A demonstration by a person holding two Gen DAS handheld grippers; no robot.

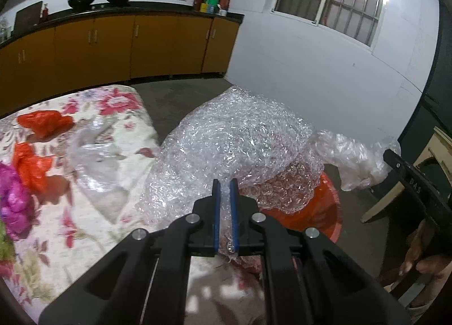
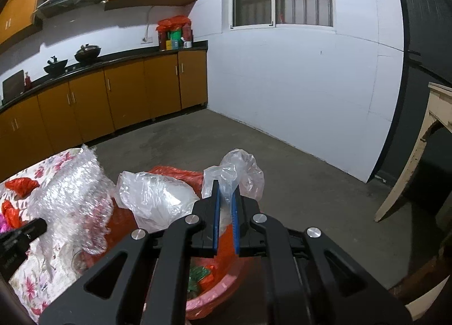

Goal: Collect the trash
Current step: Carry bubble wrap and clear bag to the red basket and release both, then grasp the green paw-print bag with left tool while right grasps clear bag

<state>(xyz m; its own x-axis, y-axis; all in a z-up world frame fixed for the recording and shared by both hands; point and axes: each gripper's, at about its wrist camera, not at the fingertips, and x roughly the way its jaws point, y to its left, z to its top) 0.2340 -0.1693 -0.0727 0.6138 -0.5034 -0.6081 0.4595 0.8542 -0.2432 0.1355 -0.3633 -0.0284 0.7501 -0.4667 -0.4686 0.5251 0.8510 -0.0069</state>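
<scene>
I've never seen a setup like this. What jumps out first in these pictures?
A big crumpled sheet of bubble wrap fills the middle, pinched in the left gripper above a red bin. Beside it the right gripper clamps a clear plastic bag over that bin. Left of them, red bags lie on a flowered cloth.

The right tool [image 2: 226,197] clamped a clear plastic bag [image 2: 234,172] above a red basin [image 2: 220,291], bubble wrap [image 2: 73,192] at nine o'clock.
</scene>
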